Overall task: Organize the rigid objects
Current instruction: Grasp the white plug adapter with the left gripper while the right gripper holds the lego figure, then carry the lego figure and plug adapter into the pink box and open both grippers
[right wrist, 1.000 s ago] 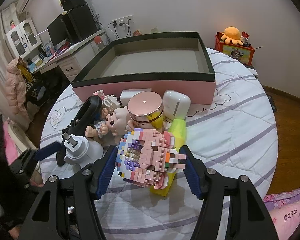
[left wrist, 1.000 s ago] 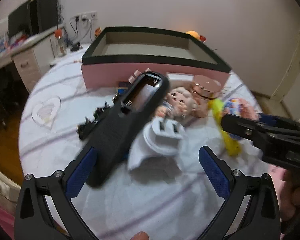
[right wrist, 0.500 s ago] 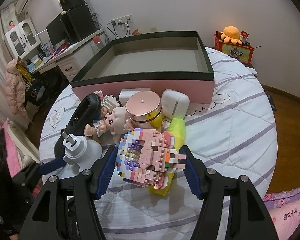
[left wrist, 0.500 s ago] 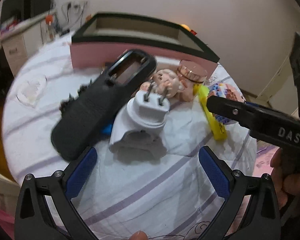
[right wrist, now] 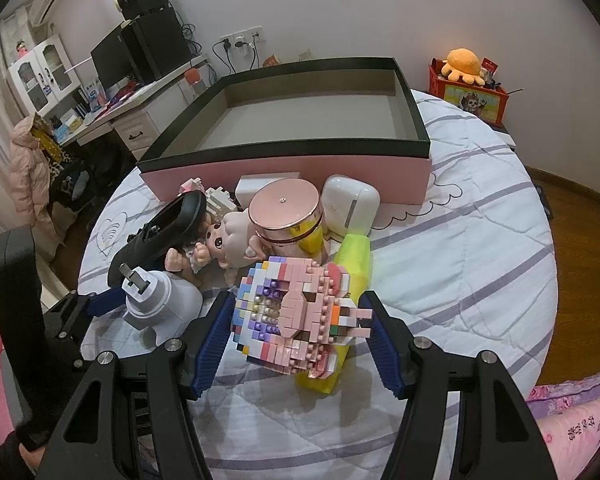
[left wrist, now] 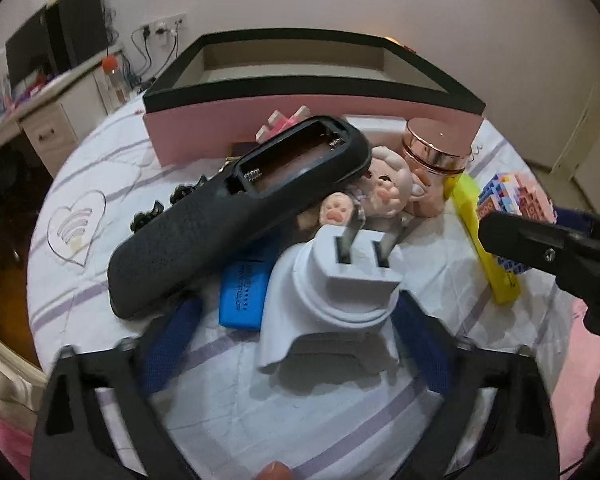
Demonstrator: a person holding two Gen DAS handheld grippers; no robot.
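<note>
The left hand-held gripper (left wrist: 294, 322) stands wide, its blue pads on either side of the white plug adapter (left wrist: 340, 292) without clearly touching it; the adapter sits upright on the quilted bed (left wrist: 340, 420) with its two prongs pointing up. Just beyond the left pad lies the black remote (left wrist: 236, 216), back cover off and battery bay bare, resting across a blue block (left wrist: 244, 294). Further ahead are the baby doll (left wrist: 384, 192) and the rose-gold jar (left wrist: 436, 156), and behind them the pink box (left wrist: 312, 120) with a dark rim, open on top. The right hand-held gripper (right wrist: 298, 326) is narrowed around the pink brick figure (right wrist: 300, 316), both pads at its sides. Under and beyond that figure lies the yellow bar (right wrist: 354, 264), with a white case (right wrist: 350, 206) ahead against the box wall.
</note>
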